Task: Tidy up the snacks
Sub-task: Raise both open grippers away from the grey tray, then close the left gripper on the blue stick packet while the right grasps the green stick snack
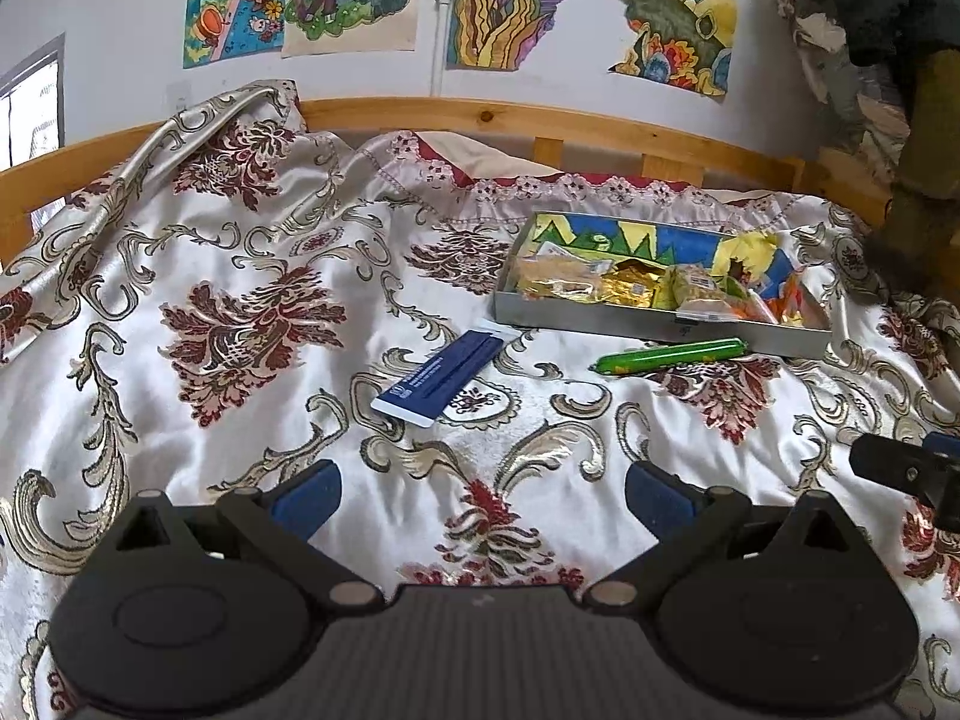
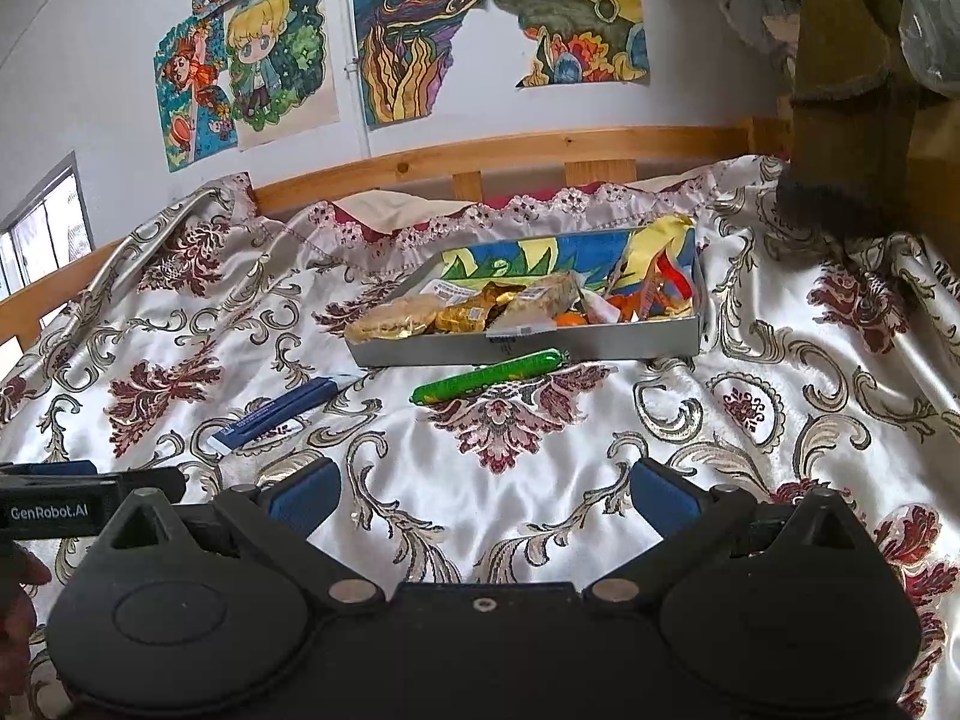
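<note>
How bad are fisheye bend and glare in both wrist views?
Left wrist: headboard rail bows into an arc, corners vignette black, satin bedspread shows soft sheen, snack tray stays sharp. Right wrist: rail bends and tilts, window is blown out, green sausage is legible.

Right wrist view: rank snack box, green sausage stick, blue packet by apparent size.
1. Snack box, clearly largest.
2-3. Green sausage stick and blue packet: similar apparent length; the packet lies nearer the camera and foreshortened, so I won't rank them.
</note>
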